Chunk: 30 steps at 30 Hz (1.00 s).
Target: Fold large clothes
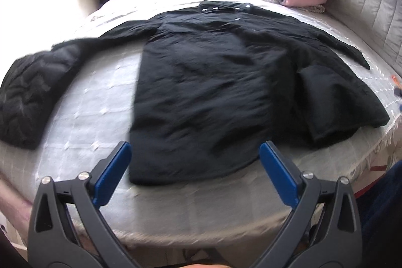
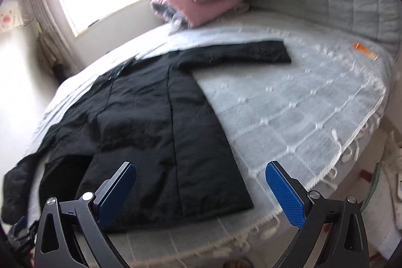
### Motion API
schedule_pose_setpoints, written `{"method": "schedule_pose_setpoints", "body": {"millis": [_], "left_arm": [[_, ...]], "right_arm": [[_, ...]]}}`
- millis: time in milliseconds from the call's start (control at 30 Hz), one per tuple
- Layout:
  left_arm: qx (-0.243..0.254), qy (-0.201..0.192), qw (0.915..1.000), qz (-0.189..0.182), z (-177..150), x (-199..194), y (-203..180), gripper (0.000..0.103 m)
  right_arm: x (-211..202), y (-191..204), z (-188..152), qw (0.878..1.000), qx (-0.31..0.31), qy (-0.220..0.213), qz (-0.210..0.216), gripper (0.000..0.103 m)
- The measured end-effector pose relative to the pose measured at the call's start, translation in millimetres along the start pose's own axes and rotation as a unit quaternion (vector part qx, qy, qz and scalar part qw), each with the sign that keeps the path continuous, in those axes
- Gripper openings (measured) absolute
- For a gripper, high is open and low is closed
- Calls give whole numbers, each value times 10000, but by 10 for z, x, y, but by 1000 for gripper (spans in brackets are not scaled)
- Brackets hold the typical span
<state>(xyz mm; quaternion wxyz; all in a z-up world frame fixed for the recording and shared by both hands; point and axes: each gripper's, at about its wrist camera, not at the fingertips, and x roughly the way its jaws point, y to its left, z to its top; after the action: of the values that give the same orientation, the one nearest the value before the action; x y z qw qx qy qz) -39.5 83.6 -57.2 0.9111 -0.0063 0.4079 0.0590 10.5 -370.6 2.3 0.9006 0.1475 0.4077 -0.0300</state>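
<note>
Black coat lies spread flat on bed, hem nearest both tongs. Left tongs and right tongs gape wide, empty. Advice: grip the hem corners squarely before folding toward the collar.

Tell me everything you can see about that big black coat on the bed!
The black coat is long, puffy and quilted, with soft wrinkles. It lies flat on the pale checked bedspread, collar toward the window, hem at the near edge. Small silver snaps dot the collar area. One sleeve stretches straight out; the other sleeve ends crumpled near the bed's edge. One lower side is folded over. Neither gripper touches it; both sets of jaws hang open.
</note>
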Motion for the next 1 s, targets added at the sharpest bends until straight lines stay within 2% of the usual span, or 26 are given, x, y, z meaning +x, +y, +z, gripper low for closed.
{"method": "schedule_pose_setpoints", "body": {"millis": [67, 133, 233, 333, 467, 533, 567, 600, 633, 667, 700, 767, 900, 1000], "left_arm": [[4, 56, 10000, -10, -133, -15, 112, 102], [268, 247, 9993, 121, -269, 50, 134, 102], [725, 644, 9932, 639, -433, 270, 89, 102], [865, 842, 9877, 992, -497, 442, 127, 102], [168, 663, 9933, 932, -364, 431, 432, 101], [-190, 432, 9959, 765, -248, 399, 548, 100], [-301, 385, 9966, 671, -206, 409, 574, 92], [-425, 361, 9969, 555, -168, 433, 586, 72], [-544, 416, 9967, 432, -138, 480, 587, 57], [-643, 528, 9959, 344, -120, 533, 593, 14], [-808, 696, 9938, 305, -127, 601, 596, 5], [-1020, 684, 9919, 337, -127, 605, 625, 4], [-1338, 93, 9908, 151, -59, 234, 692, 4], [-1581, -79, 9874, 43, 22, -101, 744, 4]], "right_arm": [[15, -37, -114, 9996, -64, 291, -4, 103], [37, -81, -270, 9986, -295, 429, -42, 103], [161, -77, -477, 9965, -644, 510, -182, 102], [383, -18, -554, 9928, -878, 708, -401, 87], [604, -90, -535, 9934, -508, 1022, -115, 63], [641, -166, -477, 9952, -158, 959, 65, 61], [647, -192, -455, 9956, -6, 917, 174, 59], [669, -243, -426, 9954, 201, 861, 369, 57], [699, -285, -403, 9945, 356, 839, 517, 47], [746, -325, -392, 9929, 517, 870, 625, 27], [789, -358, -392, 9913, 657, 913, 688, 15], [792, -431, -387, 9875, 911, 873, 942, 7], [466, -487, -275, 9902, 918, 184, 1040, 4], [232, -536, -129, 9922, 816, 8, 943, 3]]}}
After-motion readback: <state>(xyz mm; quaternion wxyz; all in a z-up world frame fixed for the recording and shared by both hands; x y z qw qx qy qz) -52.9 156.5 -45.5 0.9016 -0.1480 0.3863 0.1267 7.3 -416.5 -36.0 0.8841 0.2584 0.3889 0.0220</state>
